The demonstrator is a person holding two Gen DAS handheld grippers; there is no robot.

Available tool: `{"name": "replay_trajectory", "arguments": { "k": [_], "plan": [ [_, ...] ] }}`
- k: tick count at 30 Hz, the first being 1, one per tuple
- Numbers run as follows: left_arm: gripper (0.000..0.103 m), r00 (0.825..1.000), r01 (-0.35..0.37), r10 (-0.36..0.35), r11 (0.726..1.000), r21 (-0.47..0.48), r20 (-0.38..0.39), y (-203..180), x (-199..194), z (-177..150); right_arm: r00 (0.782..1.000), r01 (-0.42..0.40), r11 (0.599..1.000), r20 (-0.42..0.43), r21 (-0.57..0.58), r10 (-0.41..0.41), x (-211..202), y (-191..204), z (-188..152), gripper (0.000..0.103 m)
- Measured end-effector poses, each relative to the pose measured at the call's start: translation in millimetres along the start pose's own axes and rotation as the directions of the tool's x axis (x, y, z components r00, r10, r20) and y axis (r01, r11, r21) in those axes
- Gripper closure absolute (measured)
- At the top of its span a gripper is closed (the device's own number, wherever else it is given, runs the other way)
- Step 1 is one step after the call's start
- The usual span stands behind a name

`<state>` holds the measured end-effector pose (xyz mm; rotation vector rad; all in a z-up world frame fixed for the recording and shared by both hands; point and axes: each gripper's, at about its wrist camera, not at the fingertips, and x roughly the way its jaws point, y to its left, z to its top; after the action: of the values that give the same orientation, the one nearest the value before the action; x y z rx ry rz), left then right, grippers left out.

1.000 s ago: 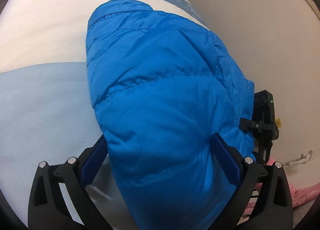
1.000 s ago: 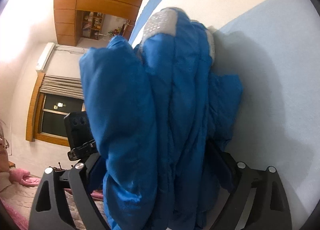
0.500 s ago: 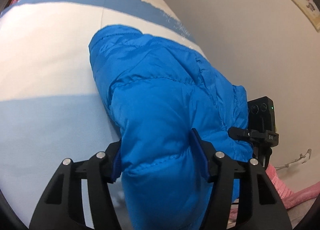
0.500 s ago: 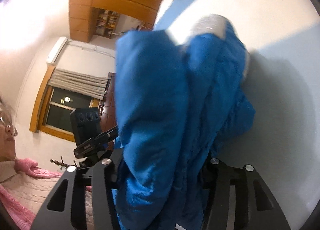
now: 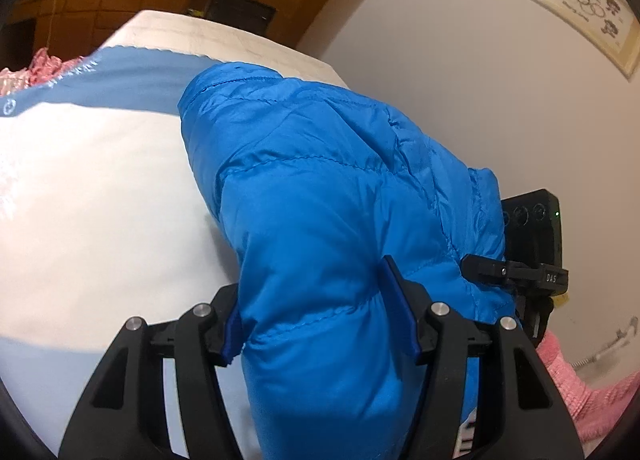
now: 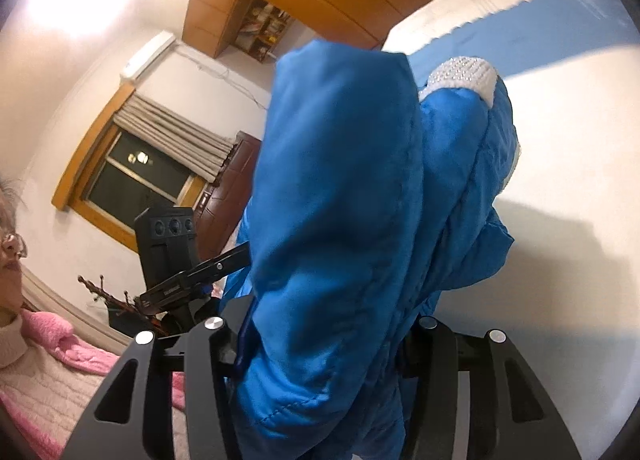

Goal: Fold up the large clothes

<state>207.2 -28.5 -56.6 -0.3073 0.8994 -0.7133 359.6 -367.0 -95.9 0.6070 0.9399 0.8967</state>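
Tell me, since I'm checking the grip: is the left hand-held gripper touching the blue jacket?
Touching. The left wrist view shows the left hand-held gripper with both blue pads pressed into the puffy blue jacket, fabric bulging between them.

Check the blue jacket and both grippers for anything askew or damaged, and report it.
Nothing looks damaged. The blue jacket is a thick, uneven bundle, clamped by the left gripper and the right gripper. Its white cuff pokes out at the far end, so the layers do not line up neatly.

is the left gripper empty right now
No, the left gripper is clamped on a thick fold of the blue puffer jacket.
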Motion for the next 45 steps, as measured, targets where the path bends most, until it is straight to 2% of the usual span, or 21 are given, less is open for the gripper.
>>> {"name": "replay_trajectory", "arguments": {
  "k": [6, 7, 12, 16, 20, 21, 28, 34, 36, 38, 41, 44, 45],
  "plan": [
    [0.045, 0.997, -0.072, 0.072, 0.997, -0.036, -0.006, 48.5, 22.7, 19.0, 0.997, 0.013, 1.0, -0.073, -0.025, -0.015, 59.3, -21.4, 46.6, 0.052],
    [0.045, 0.997, -0.081, 0.08, 0.996, -0.042, -0.009, 59.4, 15.0, 21.0, 0.997, 0.012, 1.0, -0.082, -0.02, -0.013, 66.9, -27.3, 50.8, 0.052],
    [0.043, 0.991, -0.127, 0.123, 0.989, -0.072, -0.051, 96.1, 32.4, 16.7, 0.993, 0.016, 0.998, -0.122, 0.065, -0.008, 111.0, -58.7, 63.8, 0.052],
    [0.036, 0.991, -0.125, 0.12, 0.989, -0.081, -0.065, 108.4, 34.3, 7.7, 0.992, 0.028, 0.994, -0.129, 0.11, -0.013, 114.4, -74.7, 54.2, 0.051],
    [0.034, 0.986, -0.157, 0.152, 0.985, -0.076, -0.072, 105.4, 34.4, 11.6, 0.986, 0.091, 0.991, -0.147, 0.1, -0.076, 114.0, -64.0, 58.6, 0.043],
    [0.034, 0.984, -0.166, 0.161, 0.983, -0.08, -0.076, 106.7, 34.5, 14.1, 0.984, 0.109, 0.989, -0.15, 0.097, -0.094, 111.1, -63.4, 58.1, 0.039],
    [0.032, 0.962, -0.262, 0.259, 0.965, -0.028, -0.084, 103.6, 14.0, 14.6, 0.97, 0.213, 0.975, -0.134, 0.058, -0.204, 81.8, -40.8, 47.0, 0.035],
    [0.03, 0.944, -0.321, 0.319, 0.947, -0.01, -0.085, 89.6, -3.4, -12.2, 0.95, 0.292, 0.956, -0.116, 0.004, -0.29, 57.7, -5.6, 22.8, 0.034],
    [0.03, 0.942, -0.327, 0.324, 0.945, -0.022, -0.088, 89.9, -1.4, -16.4, 0.933, 0.341, 0.94, -0.119, -0.011, -0.34, 52.2, 1.5, 12.4, 0.034],
    [0.028, 0.942, -0.328, 0.323, 0.944, -0.04, -0.092, 84.4, -4.9, -24.4, 0.919, 0.376, 0.927, -0.127, -0.01, -0.374, 51.2, 0.2, 5.2, 0.034],
    [0.025, 0.934, -0.349, 0.346, 0.937, -0.017, -0.091, 84.9, 2.0, -31.2, 0.905, 0.407, 0.912, -0.153, 0.045, -0.397, 52.4, -18.1, -4.8, 0.035],
    [0.025, 0.936, -0.34, 0.336, 0.94, -0.03, -0.103, 89.5, 10.7, -32.1, 0.874, 0.466, 0.883, -0.177, 0.049, -0.452, 64.7, -31.1, -8.8, 0.035],
    [0.024, 0.934, -0.345, 0.34, 0.938, -0.032, -0.104, 90.3, 12.2, -31.9, 0.87, 0.474, 0.879, -0.182, 0.054, -0.458, 69.1, -33.7, -9.8, 0.035]
  ]
}}
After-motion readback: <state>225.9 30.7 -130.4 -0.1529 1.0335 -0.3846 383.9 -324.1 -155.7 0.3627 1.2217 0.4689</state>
